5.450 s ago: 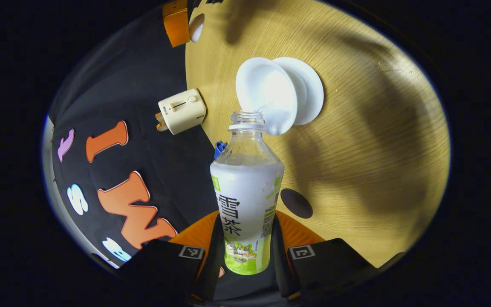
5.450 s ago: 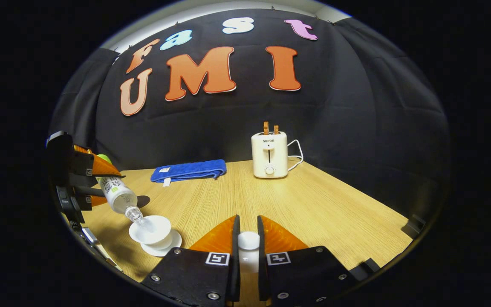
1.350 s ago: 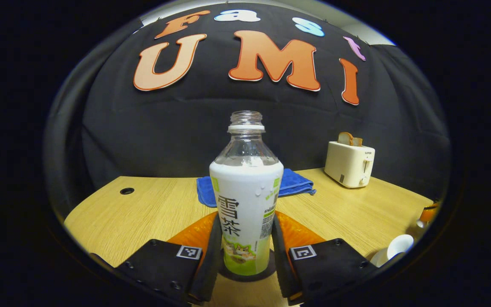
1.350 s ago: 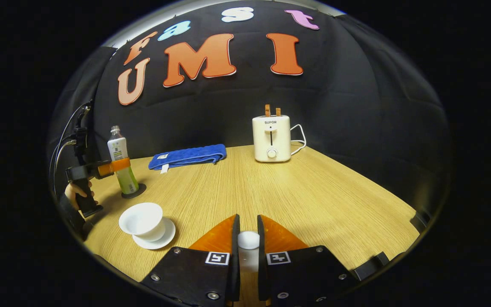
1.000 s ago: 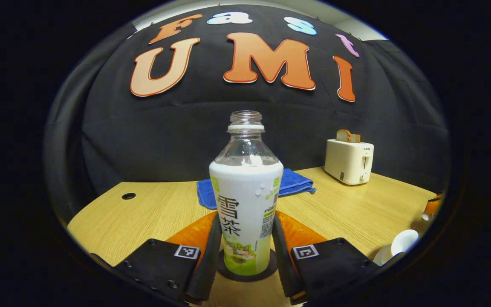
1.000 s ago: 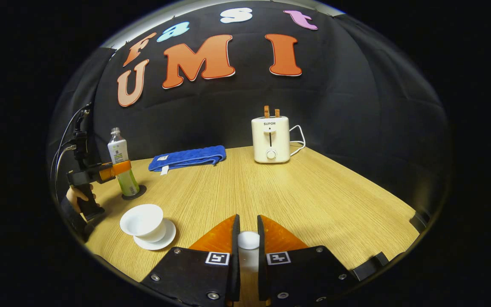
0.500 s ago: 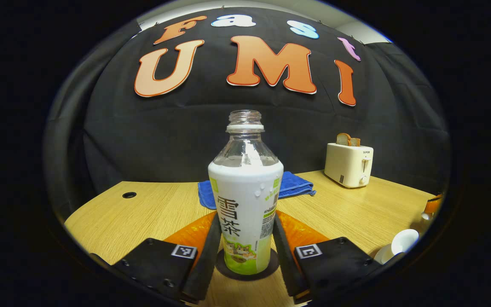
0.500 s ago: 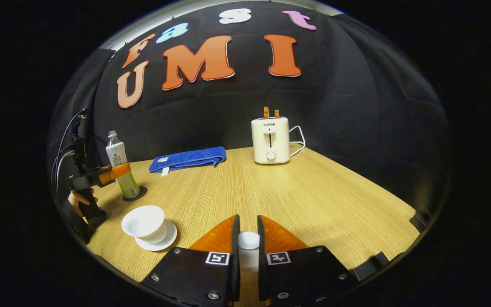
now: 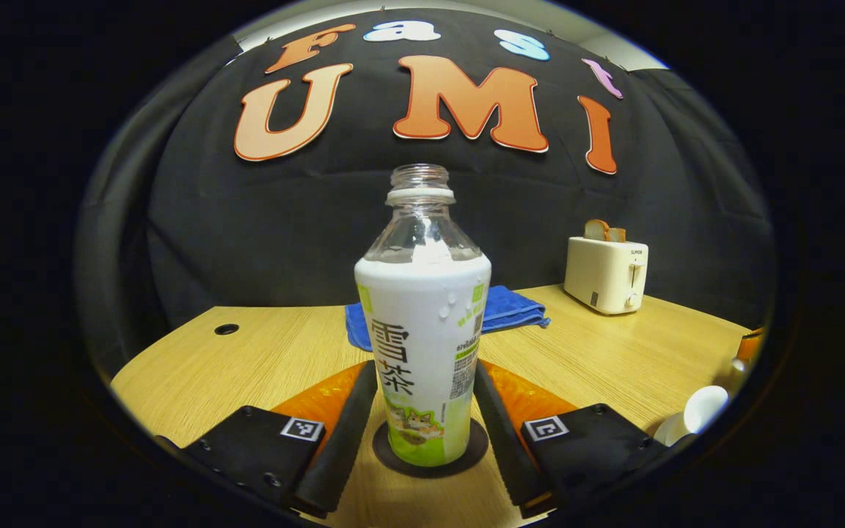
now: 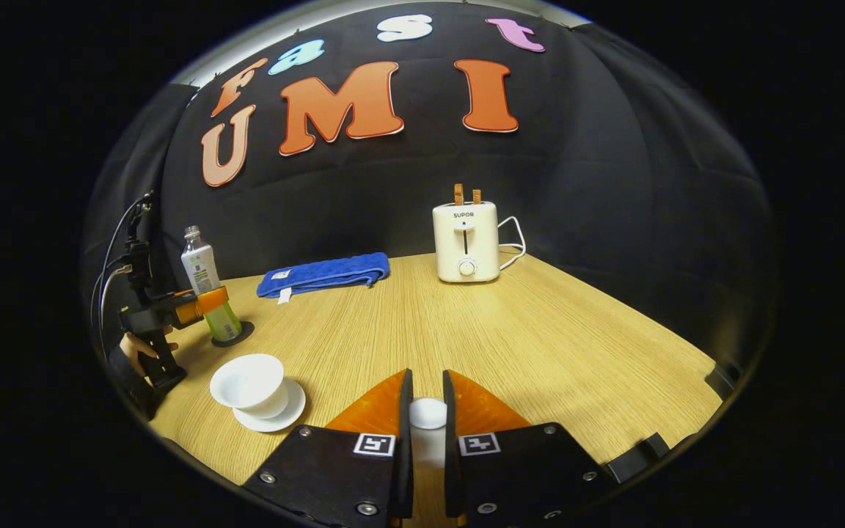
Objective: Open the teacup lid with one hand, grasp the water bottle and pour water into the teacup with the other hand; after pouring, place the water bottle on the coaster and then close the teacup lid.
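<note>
I see the water bottle [image 9: 422, 323] standing upright on the dark round coaster [image 9: 422, 449], uncapped. My left tool [image 9: 422, 440] sits released around it, its fingers [image 9: 338, 433] splayed with gaps on both sides of the bottle. From the right gripper view, bottle and coaster sit at ten o'clock on the counter [image 10: 510, 345], with a hand [image 10: 136, 348] gripping the left tool's handle. The open white teacup [image 10: 248, 381] rests on its saucer [image 10: 279, 412] at eight o'clock, near the coaster but apart from it. My right tool [image 10: 427, 422] is clenched on the teacup lid [image 10: 428, 414], pinching its white knob. A blue towel [image 10: 323, 273] and a cream toaster [image 10: 465, 242] sit along the far edge toward twelve.
</note>
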### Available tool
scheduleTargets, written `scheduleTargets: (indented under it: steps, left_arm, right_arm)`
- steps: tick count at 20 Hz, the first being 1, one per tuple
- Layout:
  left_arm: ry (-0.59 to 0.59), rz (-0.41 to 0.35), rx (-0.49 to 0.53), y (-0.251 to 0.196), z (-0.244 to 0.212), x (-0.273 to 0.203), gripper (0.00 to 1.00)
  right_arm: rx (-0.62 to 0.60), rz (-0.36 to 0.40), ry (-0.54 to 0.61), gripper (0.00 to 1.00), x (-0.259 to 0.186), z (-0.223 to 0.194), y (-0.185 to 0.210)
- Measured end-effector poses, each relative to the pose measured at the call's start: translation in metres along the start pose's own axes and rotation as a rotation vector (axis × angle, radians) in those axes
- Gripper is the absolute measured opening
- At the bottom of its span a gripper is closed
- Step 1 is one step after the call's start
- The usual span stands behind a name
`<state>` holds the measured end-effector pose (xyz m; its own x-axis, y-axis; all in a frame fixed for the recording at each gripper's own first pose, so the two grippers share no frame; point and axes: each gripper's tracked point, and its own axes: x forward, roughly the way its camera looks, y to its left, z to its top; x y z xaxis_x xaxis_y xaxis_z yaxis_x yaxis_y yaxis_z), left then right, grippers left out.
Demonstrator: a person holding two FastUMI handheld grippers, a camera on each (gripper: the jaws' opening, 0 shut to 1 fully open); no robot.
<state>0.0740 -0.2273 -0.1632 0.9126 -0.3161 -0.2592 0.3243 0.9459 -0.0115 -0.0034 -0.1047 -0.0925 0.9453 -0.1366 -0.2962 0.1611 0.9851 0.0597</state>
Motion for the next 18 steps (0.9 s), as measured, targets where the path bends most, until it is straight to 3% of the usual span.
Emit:
scheduleTargets:
  steps: [2,3,4,12,18]
  left_arm:
    - [-0.008,0.004,-0.008,0.0,0.001,-0.002,0.85]
    - [-0.007,-0.002,-0.01,-0.002,0.001,-0.003,0.95]
    - [-0.008,-0.004,-0.008,-0.003,0.001,-0.005,0.97]
    - [-0.047,0.0,0.023,-0.005,0.009,-0.027,0.97]
    - [-0.083,0.015,-0.044,-0.006,0.016,-0.051,0.96]
  right_arm:
    - [-0.002,0.0,-0.001,0.17,0.0,0.0,0.001]
    - [-0.003,0.001,-0.002,0.17,0.0,0.0,0.002]
    - [-0.003,0.002,-0.002,0.17,0.0,0.0,0.003]
    - [-0.044,0.04,-0.04,0.17,-0.004,0.021,0.037]
    - [-0.072,0.166,-0.069,0.17,-0.001,0.036,0.111]
